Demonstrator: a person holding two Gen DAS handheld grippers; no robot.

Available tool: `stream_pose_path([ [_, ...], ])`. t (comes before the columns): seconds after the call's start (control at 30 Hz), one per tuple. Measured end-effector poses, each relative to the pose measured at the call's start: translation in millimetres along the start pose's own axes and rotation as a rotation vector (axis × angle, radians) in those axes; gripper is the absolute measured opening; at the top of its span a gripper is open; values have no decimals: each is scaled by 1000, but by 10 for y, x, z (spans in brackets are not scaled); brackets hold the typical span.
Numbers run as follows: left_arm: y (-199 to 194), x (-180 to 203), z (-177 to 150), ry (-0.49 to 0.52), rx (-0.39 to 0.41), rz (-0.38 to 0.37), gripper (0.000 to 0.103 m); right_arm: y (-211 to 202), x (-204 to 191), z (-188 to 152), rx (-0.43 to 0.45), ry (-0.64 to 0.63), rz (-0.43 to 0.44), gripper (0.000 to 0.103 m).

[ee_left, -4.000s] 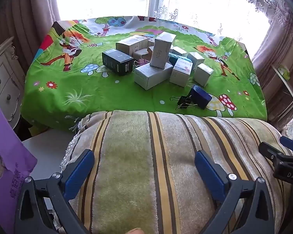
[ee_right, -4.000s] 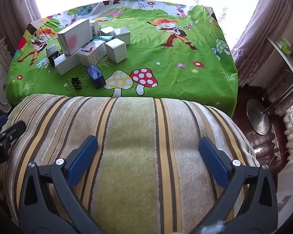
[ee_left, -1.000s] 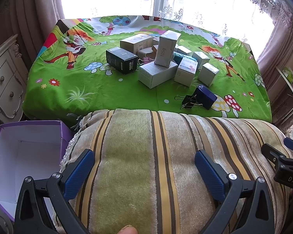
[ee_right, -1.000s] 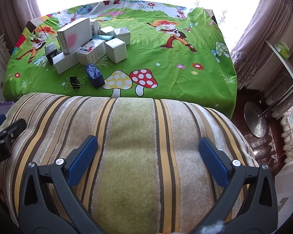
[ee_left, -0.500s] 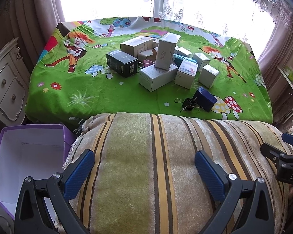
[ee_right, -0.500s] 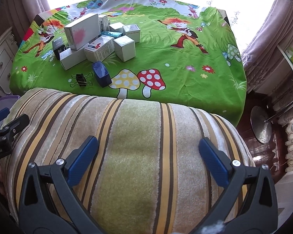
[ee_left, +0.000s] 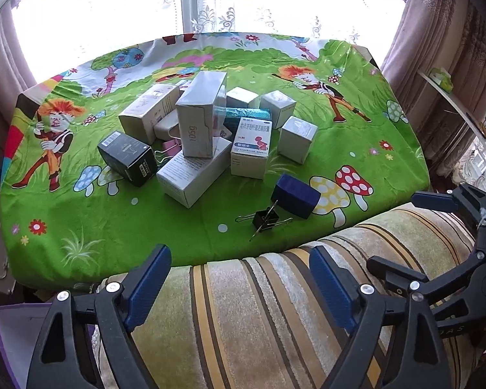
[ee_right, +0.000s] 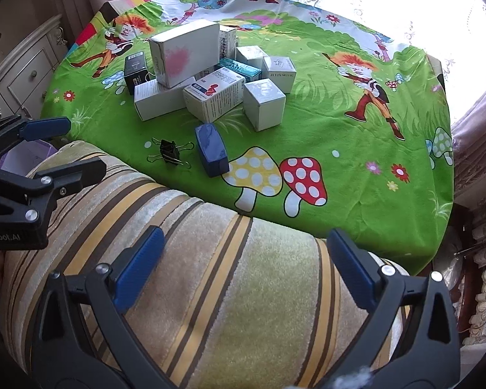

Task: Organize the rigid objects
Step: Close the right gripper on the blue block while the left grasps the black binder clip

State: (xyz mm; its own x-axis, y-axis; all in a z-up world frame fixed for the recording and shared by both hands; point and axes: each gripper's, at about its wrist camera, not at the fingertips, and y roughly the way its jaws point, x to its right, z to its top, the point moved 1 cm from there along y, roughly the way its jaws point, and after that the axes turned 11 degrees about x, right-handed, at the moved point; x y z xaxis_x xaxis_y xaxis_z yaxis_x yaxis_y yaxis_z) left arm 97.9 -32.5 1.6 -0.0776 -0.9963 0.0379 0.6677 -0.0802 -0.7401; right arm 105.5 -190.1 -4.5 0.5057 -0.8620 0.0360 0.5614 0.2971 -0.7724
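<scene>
Green cartoon tablecloth (ee_left: 120, 227) with mushrooms and kids covers the table by a bright window with lace curtains (ee_left: 210, 6). Striped cushion (ee_left: 259, 317) sits in the foreground under both grippers.

Left gripper (ee_left: 239, 285): fingers spread wide, nothing between them, hovering over the cushion. Right gripper (ee_right: 244, 265): same, released and empty.

Boxes cluster (ee_left: 204, 129) in the left wrist view at 12 o'clock of the left gripper: tall white box (ee_left: 201, 120) propped on a flat white box (ee_left: 192, 171), black box (ee_left: 126, 159) at the pile's 9 o'clock, medicine box (ee_left: 251, 149) at 3 o'clock, white cube (ee_left: 296, 139) just beside that. Blue box (ee_left: 295, 196) lies apart, nearer the cushion, with a black binder clip (ee_left: 265, 218) just beside it. Purple box (ee_left: 22, 334) sits at 8 o'clock, mostly hidden.
</scene>
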Motion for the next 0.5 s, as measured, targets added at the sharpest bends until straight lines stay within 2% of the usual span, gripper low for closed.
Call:
stream_pose_path([
  [0.07, 126, 21, 44, 39, -30, -40, 81, 59, 4, 33, -2, 6, 22, 95],
  [0.13, 243, 43, 78, 78, -55, -55, 72, 136, 36, 57, -15, 23, 44, 90],
  [0.23, 396, 69, 130, 136, -81, -63, 69, 257, 75, 86, -37, 44, 76, 81],
  [0.4, 598, 198, 166, 258, -120, -84, 68, 392, 81, 139, -49, 38, 112, 80],
  [0.5, 723, 236, 164, 299, -151, -100, 57, 469, 90, 166, -62, 39, 129, 76],
])
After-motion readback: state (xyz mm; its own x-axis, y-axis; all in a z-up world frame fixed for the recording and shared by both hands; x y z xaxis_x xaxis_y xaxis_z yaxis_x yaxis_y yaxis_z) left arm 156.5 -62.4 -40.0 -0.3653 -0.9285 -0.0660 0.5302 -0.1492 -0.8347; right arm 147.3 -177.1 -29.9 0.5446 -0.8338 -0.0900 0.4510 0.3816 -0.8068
